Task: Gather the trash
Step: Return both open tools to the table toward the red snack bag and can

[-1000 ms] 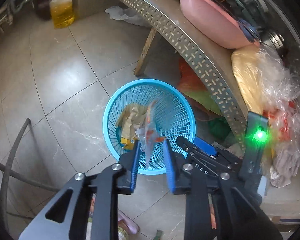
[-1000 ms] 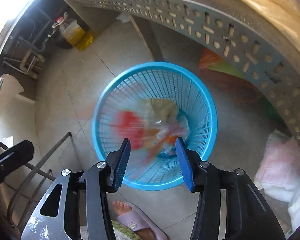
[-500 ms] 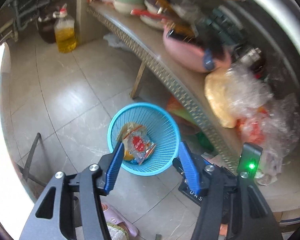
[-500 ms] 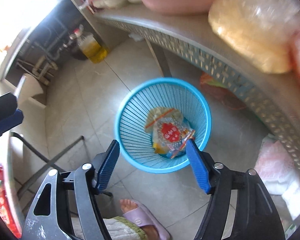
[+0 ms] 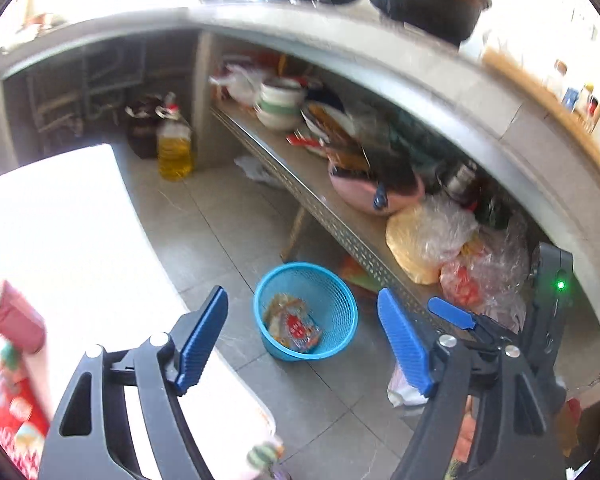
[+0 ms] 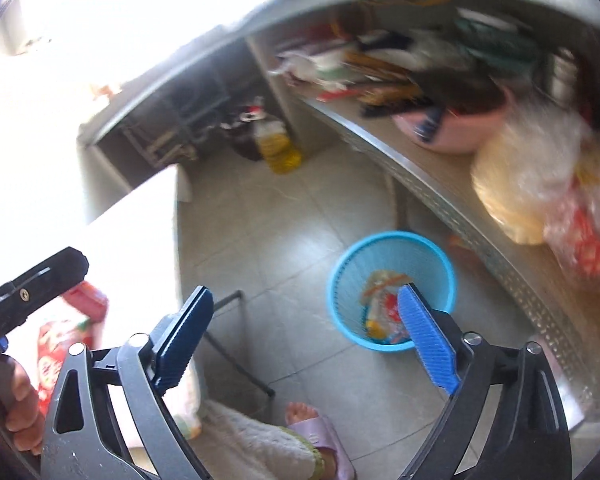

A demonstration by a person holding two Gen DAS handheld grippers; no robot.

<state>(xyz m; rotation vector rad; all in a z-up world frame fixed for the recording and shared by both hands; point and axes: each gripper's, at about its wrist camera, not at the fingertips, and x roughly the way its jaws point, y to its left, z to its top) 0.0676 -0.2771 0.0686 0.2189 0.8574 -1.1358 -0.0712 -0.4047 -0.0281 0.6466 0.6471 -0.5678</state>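
A blue mesh trash basket (image 5: 342, 300) stands on the tiled floor beside the metal shelf, also in the right wrist view (image 6: 340, 276). Crumpled wrappers (image 5: 294, 326) lie inside it, one red and clear; they show in the right wrist view too (image 6: 382, 304). My left gripper (image 5: 304, 342) is open and empty, high above the basket. My right gripper (image 6: 306, 336) is open and empty, also well above the floor. A red snack packet (image 6: 56, 344) and a pink can (image 5: 14, 316) lie on the white table (image 5: 80, 248) at the left.
A perforated metal shelf (image 5: 340, 224) holds a pink basin (image 5: 364, 194), bowls and plastic bags (image 5: 432, 240). A yellow oil bottle (image 5: 174, 148) stands on the floor at the back. A foot in a slipper (image 6: 312, 424) is below. The table's dark leg (image 6: 236, 364) runs near the basket.
Both grippers have let wrappers drop into the basket, opened wider and risen far above it, so the basket looks much smaller and the table has come into view.
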